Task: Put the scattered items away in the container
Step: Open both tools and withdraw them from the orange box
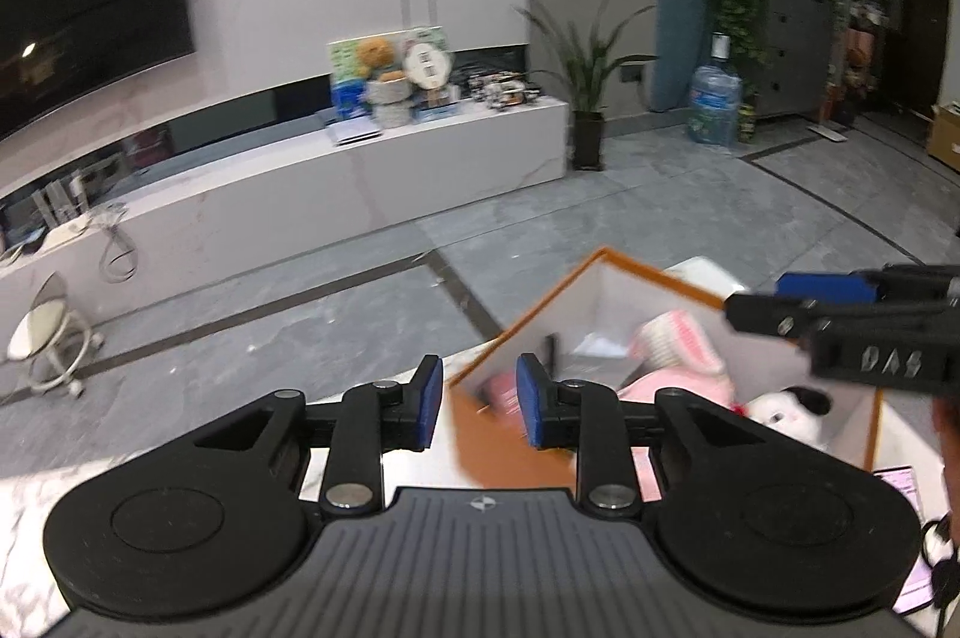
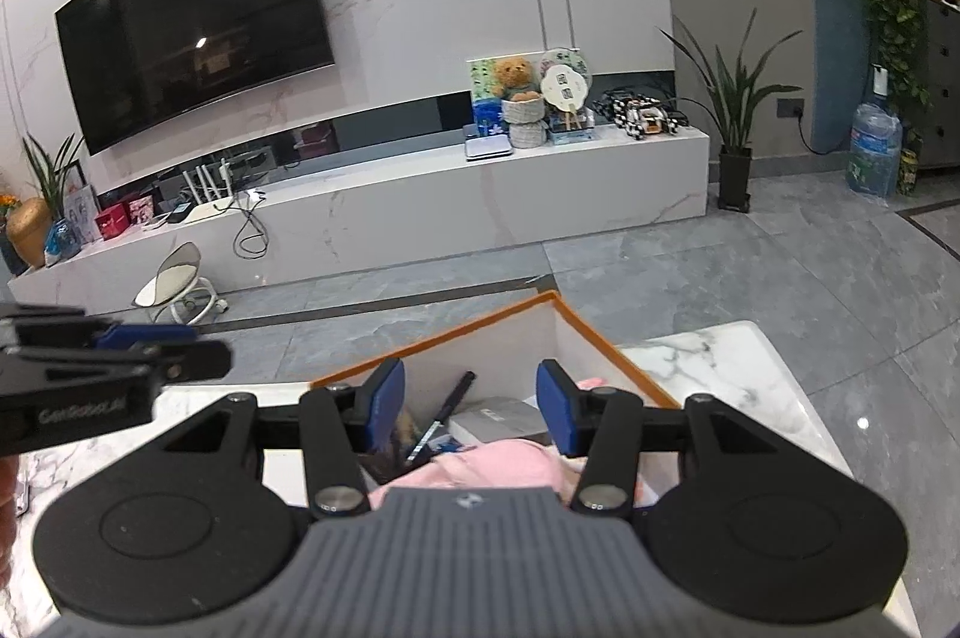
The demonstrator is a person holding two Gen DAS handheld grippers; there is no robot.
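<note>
A: Start at the left tongs (image 1: 480, 401). Their blue pads stand a little apart with nothing between them, so they are released and empty. They hang at the near corner of the orange-rimmed white cardboard box (image 1: 660, 278), which sits on the white marble bench (image 2: 708, 356).

B: And the right tongs (image 2: 470, 407)?

A: Also parted and empty. They hover over the box's open top, with the soft pink plush toy (image 2: 498, 464) directly below them, lying inside. In the left view a white plush toy with black patches (image 1: 786, 407) lies beside the pink one, also inside. A slim black pen (image 2: 447, 410) leans against the inner wall.

B: So the scattered things are mostly in. What could still go wrong?

A: My worry is the two tongs meeting. Both crowd the same box, each showing at the edge of the other's view. A careless swing could knock them together.

B: The box itself?

A: It looks light, and it stands near the bench's far edge. If the left tongs catch that near corner, I'd guess the box slides or tips toward the grey tiled floor (image 2: 720, 272).

B: Anything left outside?

A: A pink-screened phone (image 1: 900, 482) seems to lie on the bench by the box's right side, partly hidden. If it belongs in the box, its thin flat shape could slip from the pads.
</note>
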